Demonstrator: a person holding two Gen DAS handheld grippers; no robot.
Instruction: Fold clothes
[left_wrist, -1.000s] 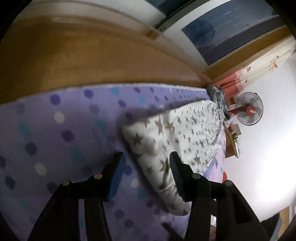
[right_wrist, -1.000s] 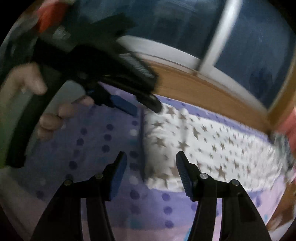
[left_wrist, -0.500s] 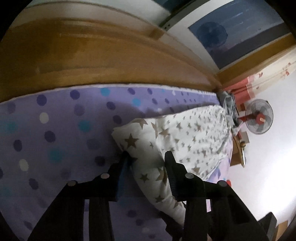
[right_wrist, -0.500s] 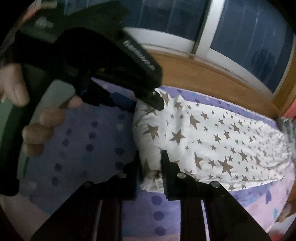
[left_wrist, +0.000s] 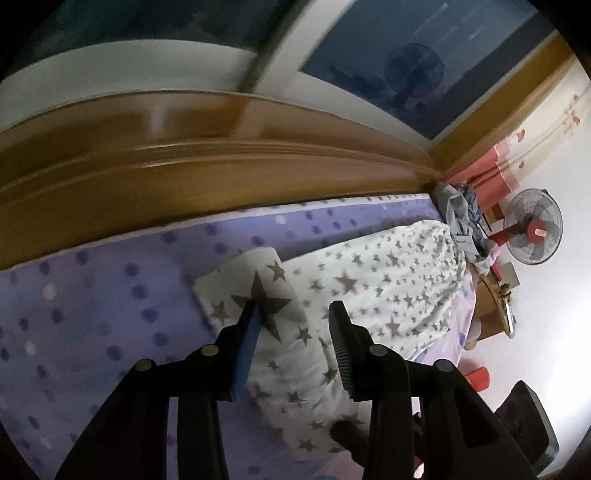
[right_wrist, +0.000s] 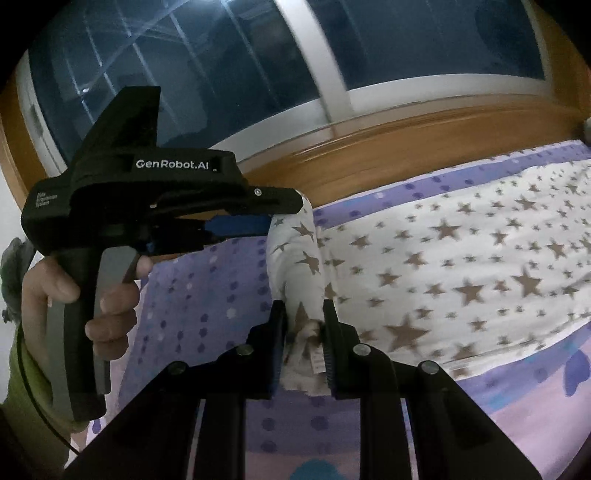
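Observation:
A white garment with brown stars (left_wrist: 388, 266) (right_wrist: 461, 251) lies spread on a purple dotted bed sheet (left_wrist: 92, 295) (right_wrist: 207, 295). My left gripper (left_wrist: 293, 317) is shut on the garment's far left corner, which stands lifted off the sheet. The right wrist view shows that same left gripper (right_wrist: 275, 216) pinching the raised edge, with a person's hand (right_wrist: 110, 306) on its handle. My right gripper (right_wrist: 304, 325) is shut on the near left corner, where a small label shows between the pads. The edge hangs as a raised fold between the two grips.
A wooden ledge (left_wrist: 221, 173) and a dark window (right_wrist: 221, 74) run along the bed's far side. Crumpled grey-blue clothes (left_wrist: 461, 210) lie at the far end of the bed. A standing fan (left_wrist: 532, 232) and red curtains (left_wrist: 491, 173) are beyond it.
Both grippers went from open over the garment's left edge to shut on it. They have since risen and carried the edge up off the sheet, toward the rest of the garment.

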